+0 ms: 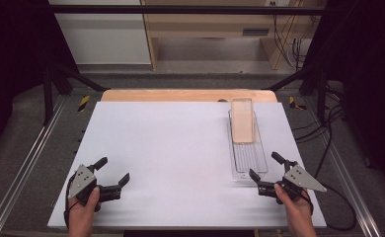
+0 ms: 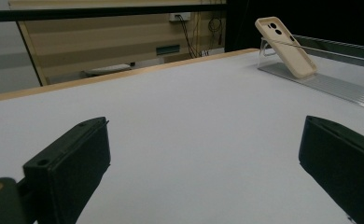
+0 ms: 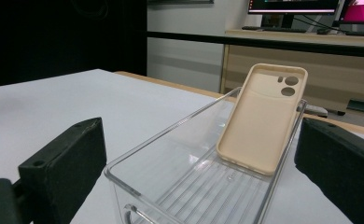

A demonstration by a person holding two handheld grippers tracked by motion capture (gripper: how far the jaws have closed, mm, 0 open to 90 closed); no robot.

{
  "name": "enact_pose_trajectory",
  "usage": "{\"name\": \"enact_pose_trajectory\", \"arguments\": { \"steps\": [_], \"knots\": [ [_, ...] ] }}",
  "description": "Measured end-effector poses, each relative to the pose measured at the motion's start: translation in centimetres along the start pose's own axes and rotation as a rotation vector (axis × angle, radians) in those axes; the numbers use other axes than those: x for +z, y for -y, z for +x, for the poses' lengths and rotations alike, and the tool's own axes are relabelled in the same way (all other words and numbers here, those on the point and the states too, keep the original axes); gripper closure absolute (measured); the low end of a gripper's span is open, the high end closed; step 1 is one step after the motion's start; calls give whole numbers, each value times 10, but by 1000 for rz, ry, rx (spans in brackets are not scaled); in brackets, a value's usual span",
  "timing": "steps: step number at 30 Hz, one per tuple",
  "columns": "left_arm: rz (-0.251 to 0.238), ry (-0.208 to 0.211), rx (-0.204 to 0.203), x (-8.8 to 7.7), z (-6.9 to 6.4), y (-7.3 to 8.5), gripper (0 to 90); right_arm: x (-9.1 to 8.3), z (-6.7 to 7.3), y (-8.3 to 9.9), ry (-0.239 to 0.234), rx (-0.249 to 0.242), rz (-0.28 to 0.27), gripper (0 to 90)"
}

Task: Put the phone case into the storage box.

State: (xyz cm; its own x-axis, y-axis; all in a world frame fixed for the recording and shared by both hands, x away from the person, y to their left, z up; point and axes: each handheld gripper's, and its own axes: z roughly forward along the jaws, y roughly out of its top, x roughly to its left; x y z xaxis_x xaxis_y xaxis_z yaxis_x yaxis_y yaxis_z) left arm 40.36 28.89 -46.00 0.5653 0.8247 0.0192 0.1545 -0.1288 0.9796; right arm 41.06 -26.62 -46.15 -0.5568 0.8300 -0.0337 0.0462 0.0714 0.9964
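Observation:
A beige phone case (image 1: 243,120) (image 2: 287,47) (image 3: 262,118) leans tilted against the far end wall of a clear plastic tray (image 1: 259,163) (image 2: 329,84) (image 3: 171,154) on the right of the white table. My right gripper (image 1: 266,166) (image 3: 199,172) is open at the tray's near end, one jaw on each side of that end, holding nothing. At the front left of the table my left gripper (image 1: 113,170) (image 2: 203,163) is open and empty, well away from the tray.
The white table top (image 1: 171,148) has a wooden strip (image 1: 180,95) along its far edge. Metal rails (image 1: 27,163) run along both sides. Shelving and cables stand beyond the table.

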Motion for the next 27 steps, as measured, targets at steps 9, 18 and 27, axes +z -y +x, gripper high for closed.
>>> {"name": "enact_pose_trajectory", "arguments": {
  "steps": [9, 18, 27],
  "knots": [
    [-3, -2, -1, 0, 1, 0, 18, 5, -4, -2, 0, 38, 36, 26],
    [-16, -11, -6, -6, 5, -1, 18, 12, -10, -9, -33, 75, 58, 27],
    [-17, -6, -5, -11, 2, 0, 18, 18, -20, -18, 4, 100, 62, 26]
  ]
}}
